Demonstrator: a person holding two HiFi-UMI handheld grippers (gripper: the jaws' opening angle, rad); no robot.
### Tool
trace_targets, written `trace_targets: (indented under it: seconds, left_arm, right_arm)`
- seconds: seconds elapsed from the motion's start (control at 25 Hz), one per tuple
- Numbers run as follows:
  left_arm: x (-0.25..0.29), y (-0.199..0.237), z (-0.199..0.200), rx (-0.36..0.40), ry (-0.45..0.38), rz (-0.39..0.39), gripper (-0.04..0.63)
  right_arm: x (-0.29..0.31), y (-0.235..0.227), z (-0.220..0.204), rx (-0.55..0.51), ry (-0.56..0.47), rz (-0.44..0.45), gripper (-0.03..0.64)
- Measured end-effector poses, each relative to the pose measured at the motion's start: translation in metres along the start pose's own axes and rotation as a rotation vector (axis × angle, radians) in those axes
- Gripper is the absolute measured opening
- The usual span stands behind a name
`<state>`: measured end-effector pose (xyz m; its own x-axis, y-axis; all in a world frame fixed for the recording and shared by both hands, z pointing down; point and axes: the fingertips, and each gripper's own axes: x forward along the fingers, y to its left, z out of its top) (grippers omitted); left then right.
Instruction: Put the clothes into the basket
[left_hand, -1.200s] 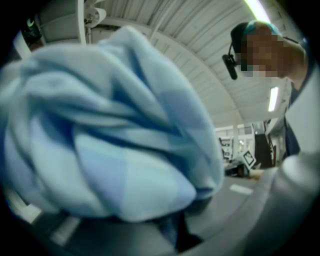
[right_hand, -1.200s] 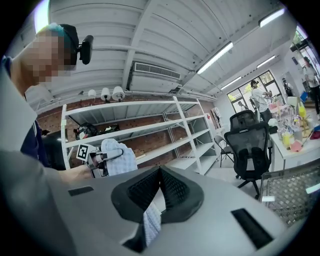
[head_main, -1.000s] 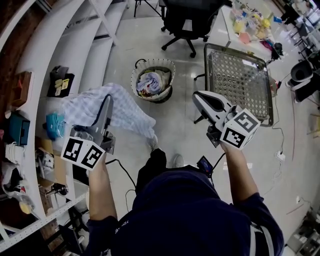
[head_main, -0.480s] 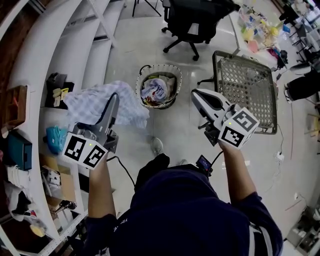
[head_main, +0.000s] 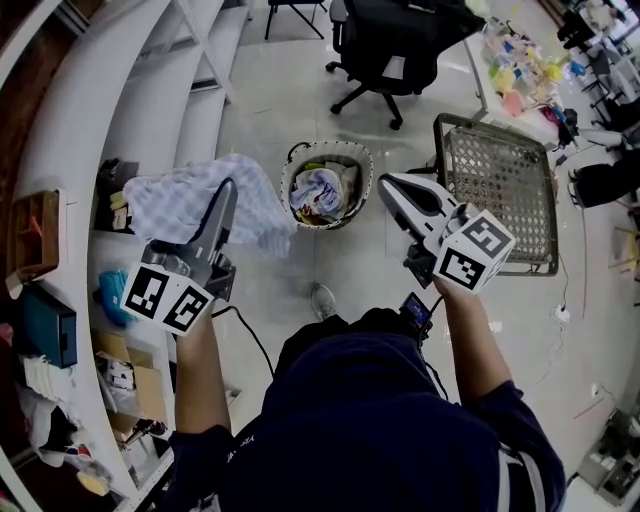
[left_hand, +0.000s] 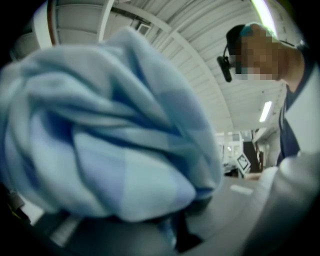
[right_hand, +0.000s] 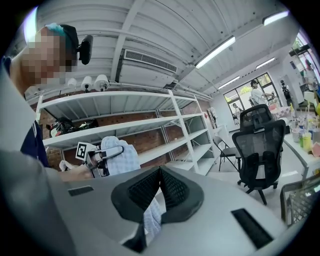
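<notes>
No legible text, labels or numbers in view.

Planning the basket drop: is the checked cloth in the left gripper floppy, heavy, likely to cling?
Likely floppy: the checked cloth drapes in folds over the left gripper. Probably light: one pinch carries the whole bundle. Wrapped round the tip, it may cling on release.

Navy short-sleeved shirt (head_main: 380, 420); grey left gripper (head_main: 228, 186), white right gripper (head_main: 386, 184); black-white marker cube (head_main: 165, 298) each.
</notes>
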<state>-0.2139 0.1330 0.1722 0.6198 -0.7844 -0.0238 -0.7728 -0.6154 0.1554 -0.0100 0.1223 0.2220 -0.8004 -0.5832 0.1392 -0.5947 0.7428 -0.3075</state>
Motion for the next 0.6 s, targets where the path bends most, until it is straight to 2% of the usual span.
trace_targets:
  seconds: [0.32,0.6]
  left_arm:
    - [0.017,0.016,0.011,0.003,-0.016,-0.033,0.046]
    - [0.043,0.025,0.013,0.002,-0.013,-0.047,0.046]
  right_arm:
    - [0.021,-0.006,0.008,-0.010,0.011,-0.013,0.008]
    - [0.035,-0.030,0.006,0.014,0.019,-0.010,0.007]
